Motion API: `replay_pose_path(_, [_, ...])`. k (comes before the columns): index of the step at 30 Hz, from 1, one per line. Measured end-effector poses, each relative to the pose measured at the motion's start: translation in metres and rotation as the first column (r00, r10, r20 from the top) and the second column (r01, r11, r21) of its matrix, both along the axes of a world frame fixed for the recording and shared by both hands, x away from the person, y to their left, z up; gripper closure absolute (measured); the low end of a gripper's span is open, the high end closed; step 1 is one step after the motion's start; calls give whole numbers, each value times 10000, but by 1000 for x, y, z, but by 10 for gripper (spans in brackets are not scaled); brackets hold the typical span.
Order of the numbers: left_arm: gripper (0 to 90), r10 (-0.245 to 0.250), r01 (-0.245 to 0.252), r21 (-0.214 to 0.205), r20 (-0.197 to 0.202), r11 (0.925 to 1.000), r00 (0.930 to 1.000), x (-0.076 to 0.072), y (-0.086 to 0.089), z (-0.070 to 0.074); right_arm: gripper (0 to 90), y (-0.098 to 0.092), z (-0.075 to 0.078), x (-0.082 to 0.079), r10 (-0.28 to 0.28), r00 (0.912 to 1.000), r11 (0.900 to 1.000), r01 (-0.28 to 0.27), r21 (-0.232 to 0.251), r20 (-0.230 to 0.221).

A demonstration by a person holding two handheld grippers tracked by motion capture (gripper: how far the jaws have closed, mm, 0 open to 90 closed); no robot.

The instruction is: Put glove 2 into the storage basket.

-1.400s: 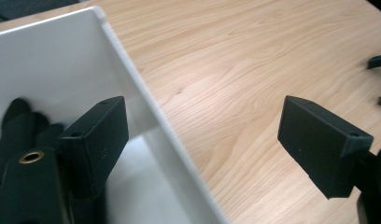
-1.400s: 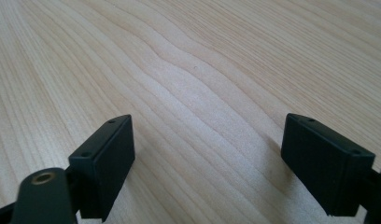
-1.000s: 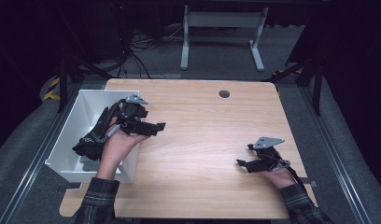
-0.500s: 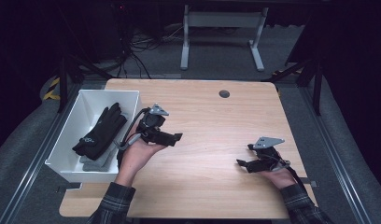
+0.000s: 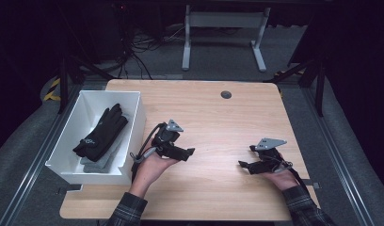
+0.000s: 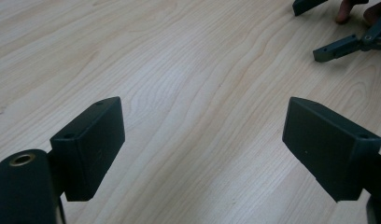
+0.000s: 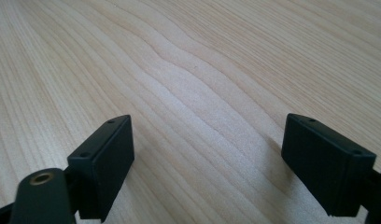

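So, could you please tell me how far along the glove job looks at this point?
Done, it seems: the black glove lies in the white bin on top of a grey glove. In hand: nothing; the left tool and right tool are both open and empty over the bare table. No glove remains on the table.

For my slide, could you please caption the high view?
Gloves lie in the white bin; left gripper and right gripper, both open and empty, sit over the table.
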State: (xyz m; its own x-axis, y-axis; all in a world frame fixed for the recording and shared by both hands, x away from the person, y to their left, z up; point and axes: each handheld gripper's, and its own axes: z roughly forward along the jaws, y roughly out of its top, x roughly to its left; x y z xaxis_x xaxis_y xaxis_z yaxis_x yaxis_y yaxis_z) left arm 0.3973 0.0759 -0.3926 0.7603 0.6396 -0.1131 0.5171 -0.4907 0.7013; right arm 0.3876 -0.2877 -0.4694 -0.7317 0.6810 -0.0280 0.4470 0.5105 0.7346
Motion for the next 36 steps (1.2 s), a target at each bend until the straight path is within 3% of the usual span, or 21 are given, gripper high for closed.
replay_pose_path(8, [103, -219, 222, 247, -120, 9994, 9997, -6, -11, -24, 176, 0, 0, 0, 0, 10000, 10000, 0, 0, -1])
replay_pose_path(19, [88, -479, 453, 1225, 185, 9914, 9987, -15, -22, -58, 176, 0, 0, 0, 1, 10000, 10000, -1, 6, -8])
replay_pose_path(26, [73, -715, 647, 1150, 552, 9913, 9959, -19, -30, -71, 175, 0, 0, 0, 18, 10000, 10000, -18, -4, -16])
replay_pose_path(31, [9, -762, 698, 1453, 386, 9869, 9963, -17, -34, -77, 174, 0, 0, 0, 23, 10000, 10000, -23, -9, -16])
replay_pose_path(33, [0, -819, 790, 1304, 171, 9883, 9965, -16, -34, -79, 175, 0, 0, 0, 26, 10000, 10000, -26, -10, -13])
replay_pose_path(36, [0, -917, 879, 1118, 297, 9898, 9953, -16, -31, -81, 174, 0, 0, 0, 31, 10000, 10000, -31, -13, -12])
